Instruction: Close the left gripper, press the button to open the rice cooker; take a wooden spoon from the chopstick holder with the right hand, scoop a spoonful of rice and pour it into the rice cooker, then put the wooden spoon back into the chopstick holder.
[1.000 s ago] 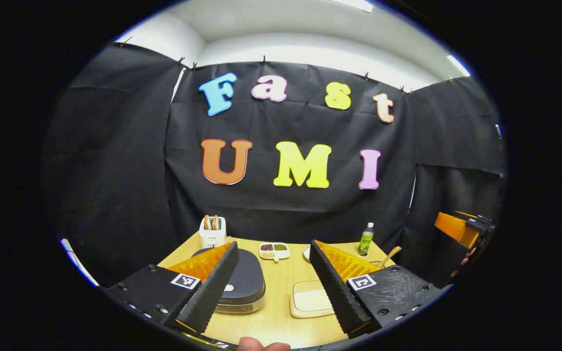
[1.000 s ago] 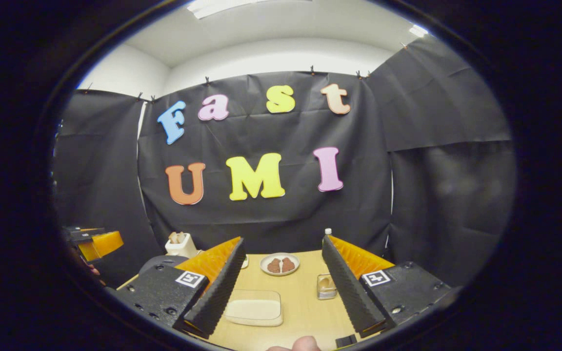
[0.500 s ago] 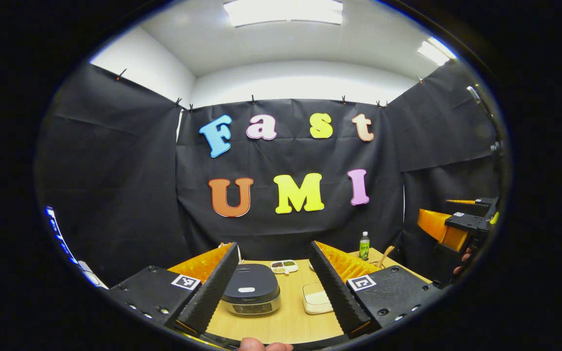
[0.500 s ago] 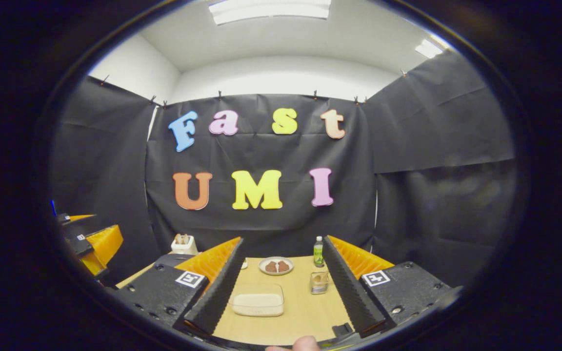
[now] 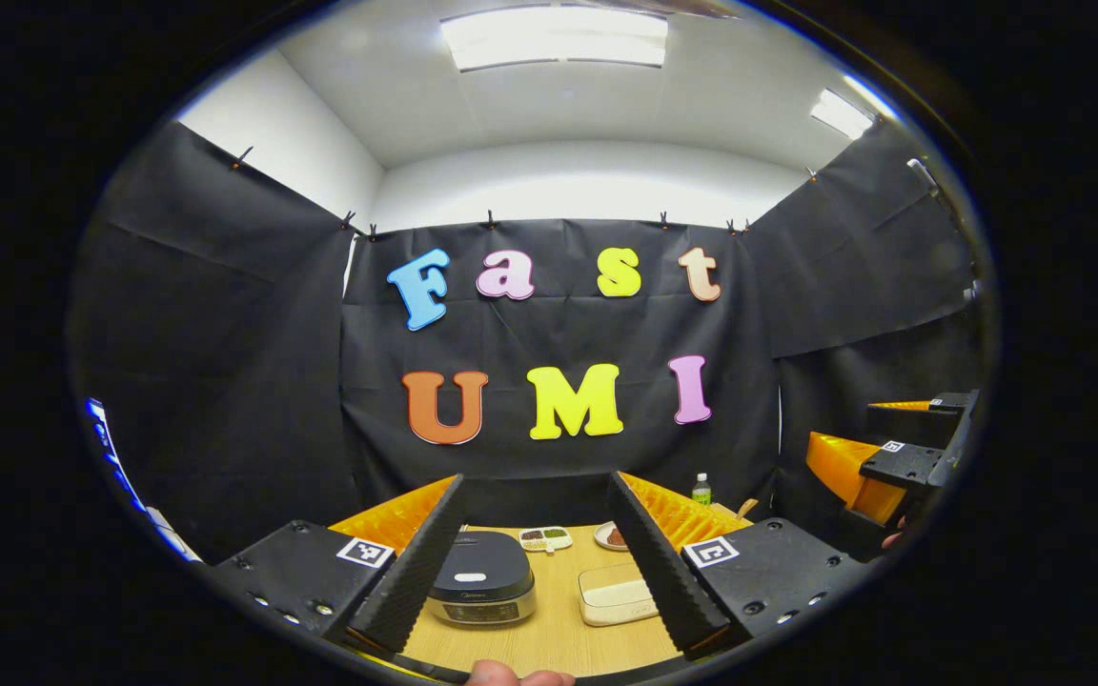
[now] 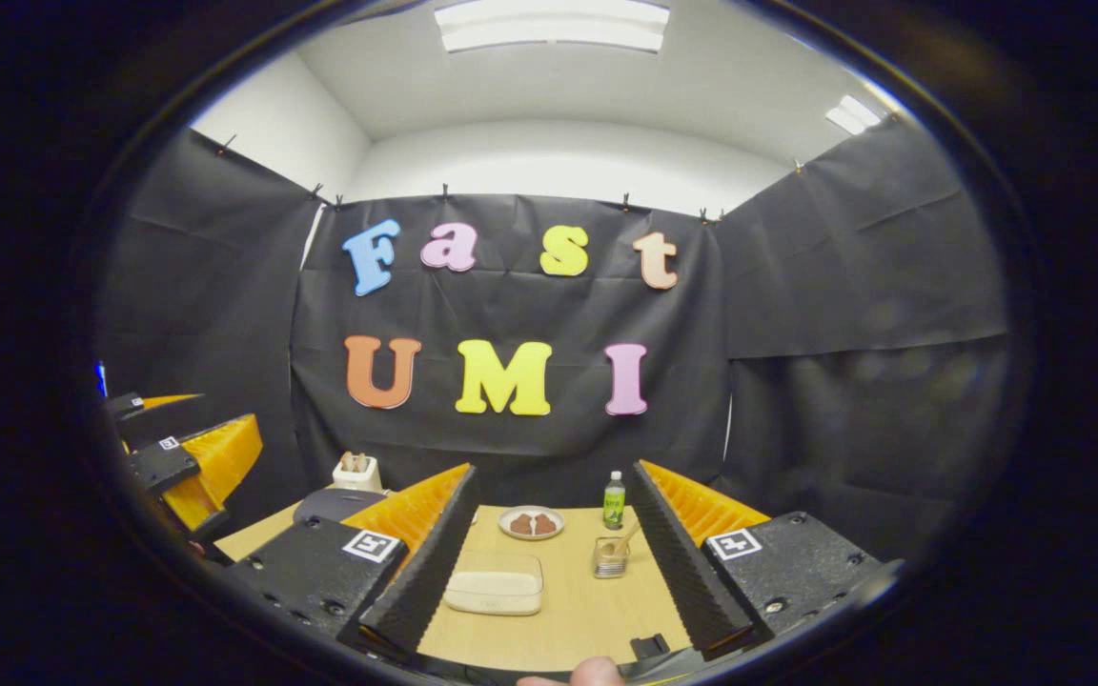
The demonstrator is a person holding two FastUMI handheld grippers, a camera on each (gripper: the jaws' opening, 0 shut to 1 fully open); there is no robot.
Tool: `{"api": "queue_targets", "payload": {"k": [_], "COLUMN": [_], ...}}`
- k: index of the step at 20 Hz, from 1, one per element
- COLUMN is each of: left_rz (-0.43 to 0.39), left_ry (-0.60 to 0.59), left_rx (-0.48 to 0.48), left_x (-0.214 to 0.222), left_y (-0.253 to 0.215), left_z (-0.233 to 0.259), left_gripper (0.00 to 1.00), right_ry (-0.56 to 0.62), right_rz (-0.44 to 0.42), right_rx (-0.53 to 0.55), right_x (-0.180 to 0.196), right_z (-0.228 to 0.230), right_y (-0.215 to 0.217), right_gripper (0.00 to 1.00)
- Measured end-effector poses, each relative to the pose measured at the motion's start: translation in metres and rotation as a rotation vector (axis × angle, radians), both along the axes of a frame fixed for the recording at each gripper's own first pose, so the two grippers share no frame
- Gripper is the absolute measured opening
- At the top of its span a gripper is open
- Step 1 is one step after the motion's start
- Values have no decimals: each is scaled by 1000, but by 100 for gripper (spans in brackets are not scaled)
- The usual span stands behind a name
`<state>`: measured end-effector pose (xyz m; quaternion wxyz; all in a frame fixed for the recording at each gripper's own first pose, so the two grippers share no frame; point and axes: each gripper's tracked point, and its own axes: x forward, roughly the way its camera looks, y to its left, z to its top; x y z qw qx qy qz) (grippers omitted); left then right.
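Observation:
In the left gripper view the rice cooker (image 5: 480, 589) sits on the wooden table (image 5: 559, 638) with its dark lid down. My left gripper (image 5: 535, 491) hangs open above the near edge, well short of the cooker. A clear box of rice (image 5: 618, 598) lies to the cooker's right. In the right gripper view the same rice box (image 6: 495, 593) lies ahead, and the chopstick holder (image 6: 610, 560) stands to its right with the wooden spoon (image 6: 624, 541) leaning out of it. My right gripper (image 6: 553, 481) is open, back from both, with nothing between its fingers.
A white toaster (image 6: 356, 471), a plate of brown food (image 6: 531, 522) and a green bottle (image 6: 614, 499) stand along the back. A divided dish (image 5: 545, 538) lies behind the cooker. The other gripper shows at the view edges (image 5: 892, 457) (image 6: 192, 462).
Both grippers have drawn back and up from the table, so the cooker, rice box and holder look smaller and farther. Both stayed open.

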<state>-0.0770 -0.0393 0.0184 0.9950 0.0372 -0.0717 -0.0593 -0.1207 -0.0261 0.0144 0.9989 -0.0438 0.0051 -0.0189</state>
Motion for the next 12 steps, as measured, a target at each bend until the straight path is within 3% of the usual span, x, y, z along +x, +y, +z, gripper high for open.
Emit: {"api": "queue_targets", "payload": {"k": [12], "left_rz": [1], "left_ry": [6], "left_rx": [33], "left_x": [25], "left_y": [-28], "left_z": [-6], "left_gripper": [96], "right_ry": [15], "right_rz": [29], "right_rx": [21], "right_x": [31], "right_z": [-3], "right_y": [-17], "right_gripper": [100]}}
